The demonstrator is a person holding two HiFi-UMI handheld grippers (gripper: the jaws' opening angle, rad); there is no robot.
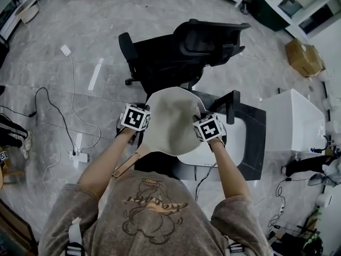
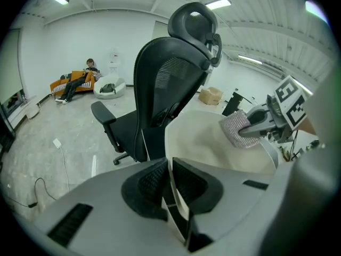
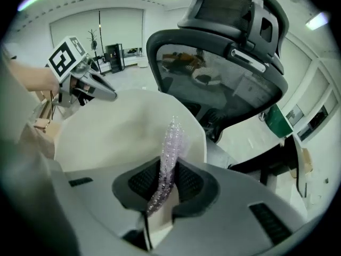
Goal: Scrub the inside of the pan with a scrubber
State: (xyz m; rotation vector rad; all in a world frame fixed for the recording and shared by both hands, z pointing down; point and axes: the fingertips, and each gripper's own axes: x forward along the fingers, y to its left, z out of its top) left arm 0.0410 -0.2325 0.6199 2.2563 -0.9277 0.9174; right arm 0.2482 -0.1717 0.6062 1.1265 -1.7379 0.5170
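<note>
- We find the left gripper (image 2: pixel 169 168) jaws almost closed, clamped on the pan (image 1: pixel 171 122) rim.
- Right gripper (image 3: pixel 169 170) jaws pinch the scrubber (image 3: pixel 172 142), inside the pan's right side.
- The pan is tilted, near the chair (image 1: pixel 176 49).

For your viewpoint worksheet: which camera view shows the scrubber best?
The left gripper view: the scrubber shows its broad sparkly face. The right gripper view shows it only edge-on, clamped between the tongs; the head view barely shows it.
</note>
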